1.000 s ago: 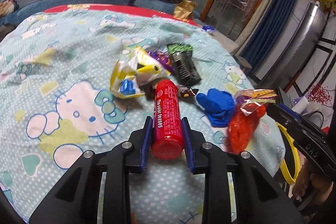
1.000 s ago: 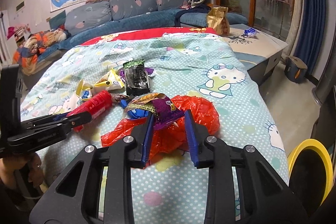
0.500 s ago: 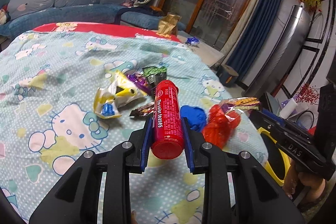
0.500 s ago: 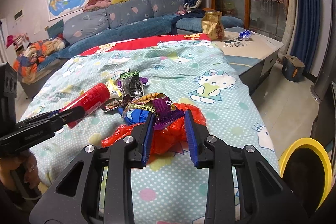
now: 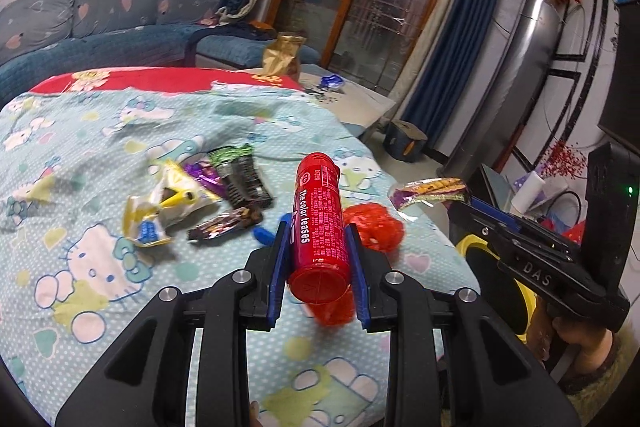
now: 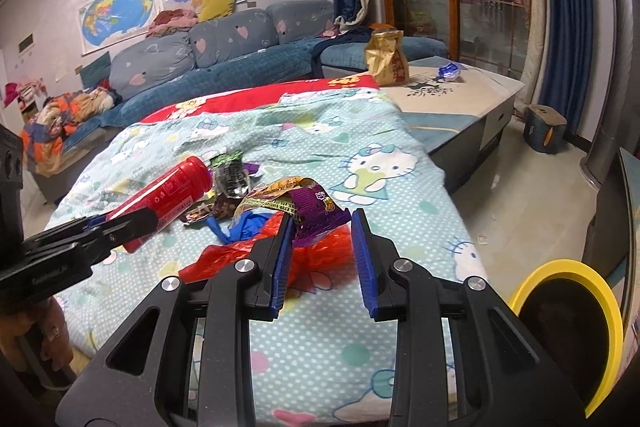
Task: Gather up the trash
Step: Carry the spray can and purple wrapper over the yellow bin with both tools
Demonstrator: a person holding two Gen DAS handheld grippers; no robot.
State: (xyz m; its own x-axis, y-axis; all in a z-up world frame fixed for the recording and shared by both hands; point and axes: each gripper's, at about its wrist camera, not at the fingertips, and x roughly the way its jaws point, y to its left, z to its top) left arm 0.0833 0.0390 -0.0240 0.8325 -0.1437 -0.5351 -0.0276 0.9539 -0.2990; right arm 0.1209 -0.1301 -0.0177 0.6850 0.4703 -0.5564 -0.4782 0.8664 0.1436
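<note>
While my left gripper clamps the red can at lower centre, my right gripper pinches the purple wrapper; I should carry both level to the yellow-rimmed bin, lower right.

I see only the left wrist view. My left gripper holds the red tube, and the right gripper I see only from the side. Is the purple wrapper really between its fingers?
Observer: Yes. In the right wrist view the purple wrapper sits between the fingers of the right gripper, with the red plastic bag bunched under it.
Operator: Where is the bin from there?
Observer: The yellow-rimmed bin is low on that gripper's right, beside the bed. Its inside looks dark.
Operator: And how does my tube lie?
Observer: The red tube slopes upward from the left gripper, its far end over the wrappers.
</note>
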